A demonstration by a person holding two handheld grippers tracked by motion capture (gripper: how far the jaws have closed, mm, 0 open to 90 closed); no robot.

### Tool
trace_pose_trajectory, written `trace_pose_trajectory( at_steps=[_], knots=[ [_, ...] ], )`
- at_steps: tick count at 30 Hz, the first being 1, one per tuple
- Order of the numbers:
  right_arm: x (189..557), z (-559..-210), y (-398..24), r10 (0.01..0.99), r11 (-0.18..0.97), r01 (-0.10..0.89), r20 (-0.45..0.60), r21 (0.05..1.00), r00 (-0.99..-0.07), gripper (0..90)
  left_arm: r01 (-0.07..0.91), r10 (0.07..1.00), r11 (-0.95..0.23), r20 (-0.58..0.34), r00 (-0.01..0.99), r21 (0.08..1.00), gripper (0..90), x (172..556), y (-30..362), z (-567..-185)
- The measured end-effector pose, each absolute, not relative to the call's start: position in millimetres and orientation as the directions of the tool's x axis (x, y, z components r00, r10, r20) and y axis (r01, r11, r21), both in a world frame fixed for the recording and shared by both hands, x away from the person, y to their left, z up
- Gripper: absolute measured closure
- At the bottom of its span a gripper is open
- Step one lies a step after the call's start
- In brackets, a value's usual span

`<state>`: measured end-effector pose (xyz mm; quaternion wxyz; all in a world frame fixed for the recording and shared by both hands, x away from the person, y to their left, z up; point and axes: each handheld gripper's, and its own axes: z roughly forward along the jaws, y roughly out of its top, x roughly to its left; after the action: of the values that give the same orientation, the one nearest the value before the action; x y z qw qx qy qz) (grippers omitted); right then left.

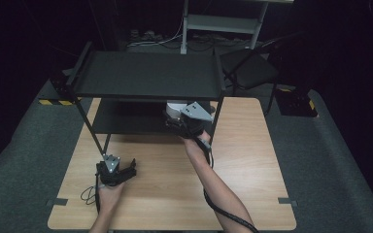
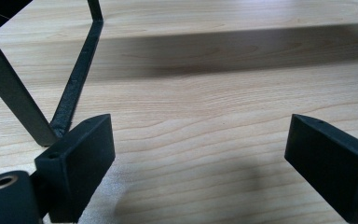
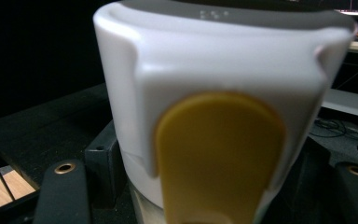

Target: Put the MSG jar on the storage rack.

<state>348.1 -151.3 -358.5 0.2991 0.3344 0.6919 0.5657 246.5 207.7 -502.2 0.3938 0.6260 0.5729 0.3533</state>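
A white plastic container with a yellow tab [image 3: 219, 140] is clamped in the right hand-held gripper [image 1: 187, 121] at the black metal shelf rack's [image 1: 148, 75] lower tier; level lowering is advised. The left hand-held gripper [image 1: 119, 171] is held wide open, empty, above the wooden table [image 1: 252, 160].

Two bare forearms, with no sleeves in sight, entered from the bottom of the high view, each hand wrapped around a black handheld claw. The left claw [image 1: 126, 169], at lower left of the frame, carried a small grey three-cornered plate on top and trailed a thin black cable that looped beside the wrist. The right claw [image 1: 177, 121], near the centre, bore a larger grey triangular plate, and a thick black cable ran down along the forearm to the bottom edge. In the left gripper view, the jaws were blocky matt-black slabs, one with a small screw hole; a brass-ringed hole showed at lower left.
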Motion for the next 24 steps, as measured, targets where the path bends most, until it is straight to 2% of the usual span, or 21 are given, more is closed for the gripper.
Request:
trace_pose_trajectory(
  at_steps=[12, 19, 24],
  knots=[
    [355.6, -364.0, -148.8, 0.802, 0.111, 0.125, -0.015, 0.986, -0.597, 29.2, 0.438, 0.995, -0.034, -0.009, 0.097, 0.898, 8.5, 246.3, 208.1, -502.2],
    [359.1, -366.8, -155.2, 0.790, 0.123, 0.115, -0.027, 0.986, -0.613, 14.7, 0.430, 0.995, -0.030, -0.016, 0.103, 0.903, 7.9, 245.1, 209.9, -502.7],
    [354.6, -369.2, -161.1, 0.790, 0.165, 0.123, -0.057, 0.979, -0.611, 11.3, 0.430, 0.995, -0.034, -0.012, 0.103, 0.902, 7.8, 245.2, 209.4, -502.8]
  ],
)
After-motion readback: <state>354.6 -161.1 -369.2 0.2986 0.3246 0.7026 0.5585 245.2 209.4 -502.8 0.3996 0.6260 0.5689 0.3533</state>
